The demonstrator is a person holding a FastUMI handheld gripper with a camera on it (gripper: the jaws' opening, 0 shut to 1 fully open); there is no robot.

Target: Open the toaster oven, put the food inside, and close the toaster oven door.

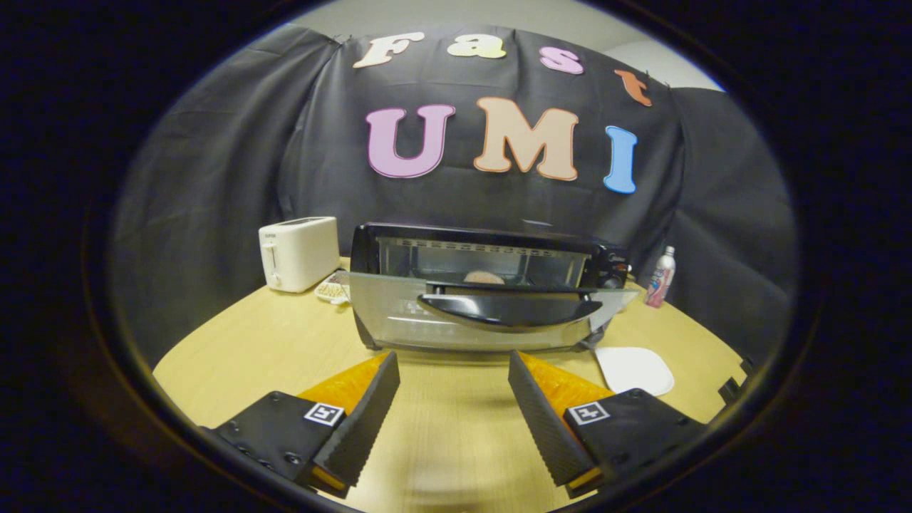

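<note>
White pop-up toaster on wooden table, slots up, lever on near end face. Just beside it, small patterned dish, contents too small to tell, maybe nuts. White plate flat on table, near edge. Further back, bottle upright, white cap, pinkish label, close to black cloth wall.

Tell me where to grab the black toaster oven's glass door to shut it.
Take the black curved handle along the top edge of the half-lowered glass door, coming from the front and slightly below. It is a wide bar standing off the glass, just ahead of the open tongs. The food already sits inside.
</note>
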